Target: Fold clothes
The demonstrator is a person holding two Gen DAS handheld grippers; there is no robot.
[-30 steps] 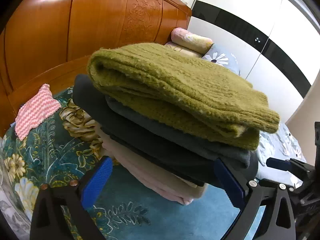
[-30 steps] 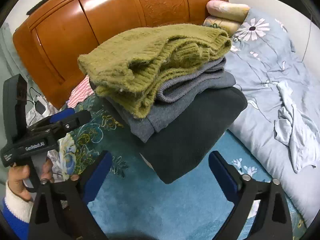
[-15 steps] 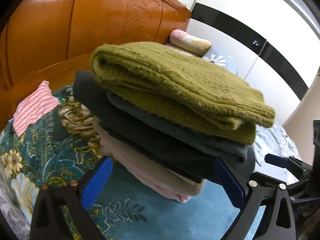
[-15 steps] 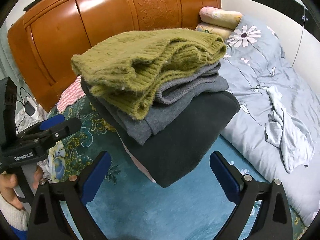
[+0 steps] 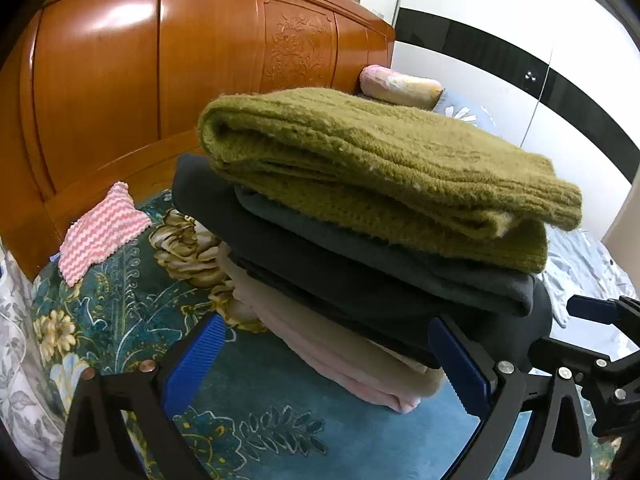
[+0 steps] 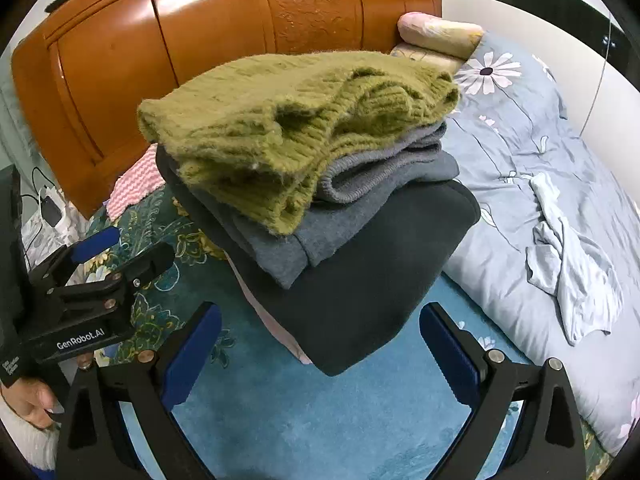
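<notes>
At centre frame, a folded olive-green fuzzy knit sweater (image 5: 372, 168) is sitting atop stacked grey and dark garments (image 6: 360, 264); both the left gripper (image 5: 332, 364) and right gripper (image 6: 320, 348) are backing away, jaws spread, empty (folding apparently finished).

A: Your right gripper (image 6: 320, 354) now sits closer to the folded stack (image 6: 320, 184), so the olive sweater (image 6: 296, 128) fills more of its view.

B: And your left gripper (image 5: 324, 364)?

A: It swings slightly left; the pink striped cloth (image 5: 100, 232) shows lower, more headboard (image 5: 160, 80) above it.
</notes>
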